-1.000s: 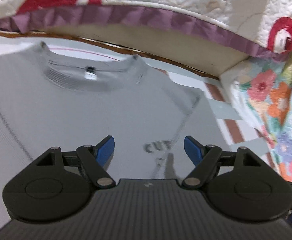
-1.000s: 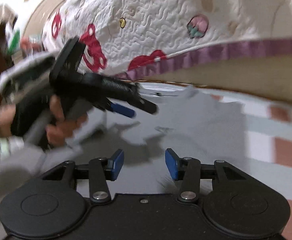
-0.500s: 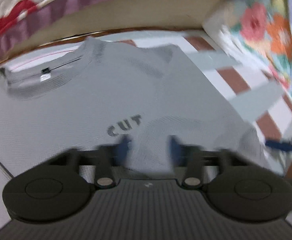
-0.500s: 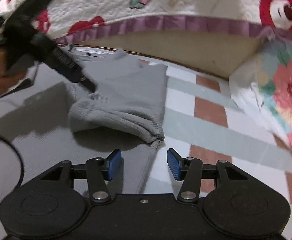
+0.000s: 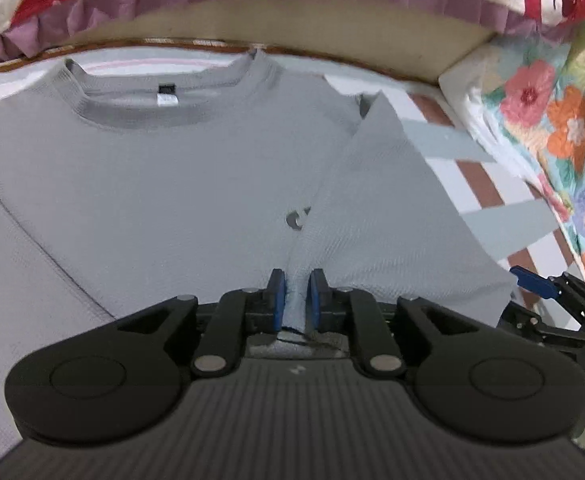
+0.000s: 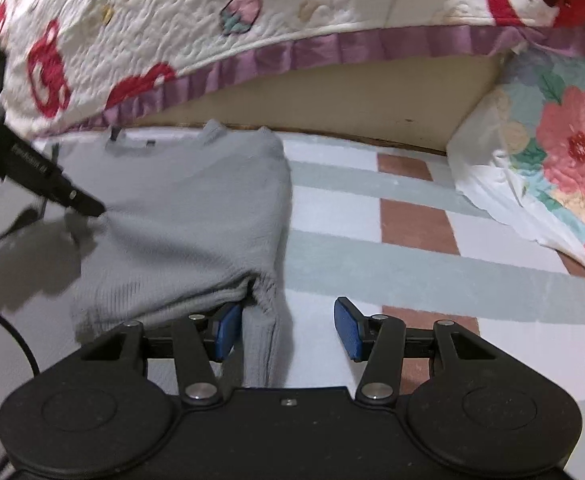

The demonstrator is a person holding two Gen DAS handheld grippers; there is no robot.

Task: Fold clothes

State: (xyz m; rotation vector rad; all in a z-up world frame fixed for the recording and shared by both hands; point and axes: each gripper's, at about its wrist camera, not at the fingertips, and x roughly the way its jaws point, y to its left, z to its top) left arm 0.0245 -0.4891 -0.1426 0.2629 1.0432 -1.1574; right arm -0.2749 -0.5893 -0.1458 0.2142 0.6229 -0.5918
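The sweater lies flat on the striped sheet, collar away from both grippers, with its sleeve folded in across the chest. The left gripper is clamped on a ridge of sleeve cloth that rises straight out from between its pads. The right gripper stands wide apart, nothing pinched: the ribbed cuff lies just ahead of its left pad and the sweater edge runs down between the jaws, nearer the left pad. The main risk, as I judge it, is the thin pinch: only a narrow bunch of knit sits between the left pads, so a pull could slip it free, or drag the body and skew the fold. The right jaws could also close on the sheet along with the knit.
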